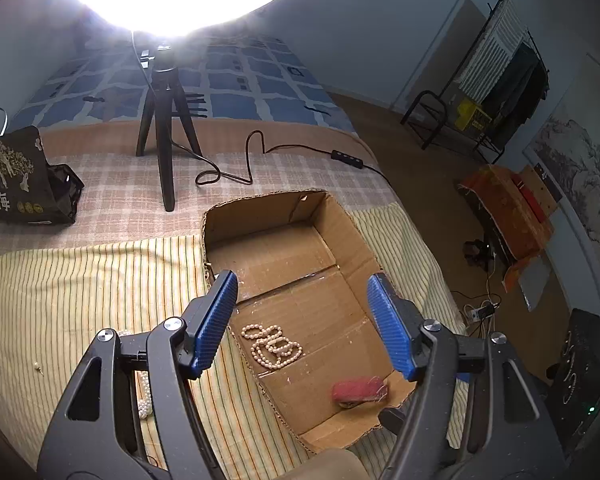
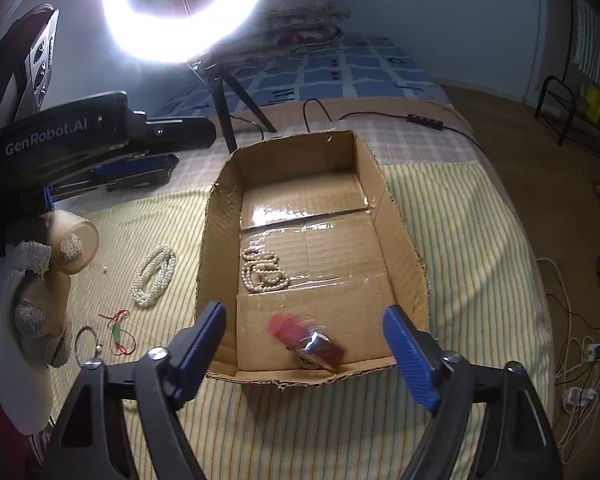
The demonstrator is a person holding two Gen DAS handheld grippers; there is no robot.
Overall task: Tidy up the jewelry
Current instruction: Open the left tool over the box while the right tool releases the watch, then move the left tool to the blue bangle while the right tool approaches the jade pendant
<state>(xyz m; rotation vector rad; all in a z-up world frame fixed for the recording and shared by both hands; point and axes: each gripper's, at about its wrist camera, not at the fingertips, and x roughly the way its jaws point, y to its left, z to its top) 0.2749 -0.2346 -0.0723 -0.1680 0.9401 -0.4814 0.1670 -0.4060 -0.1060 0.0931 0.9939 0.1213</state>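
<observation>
Both claws stand wide open and hold nothing; the left claw (image 1: pixel 302 308) hovers over the cardboard box (image 1: pixel 352 236), the right claw (image 2: pixel 304 332) over its near end; a pinkish pearl necklace (image 2: pixel 262 272) and a blurred red item (image 2: pixel 306 338) lie inside the box; a white pearl necklace (image 2: pixel 154 276), a red cord (image 2: pixel 118 330) and a ring (image 2: pixel 86 344) lie on the striped cloth (image 2: pixel 460 240) just left of it.

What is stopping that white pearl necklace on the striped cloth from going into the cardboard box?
Only the box's left wall stands between the white pearl necklace and the cardboard box floor. The top is open, so lifting it over looks unobstructed.
</observation>
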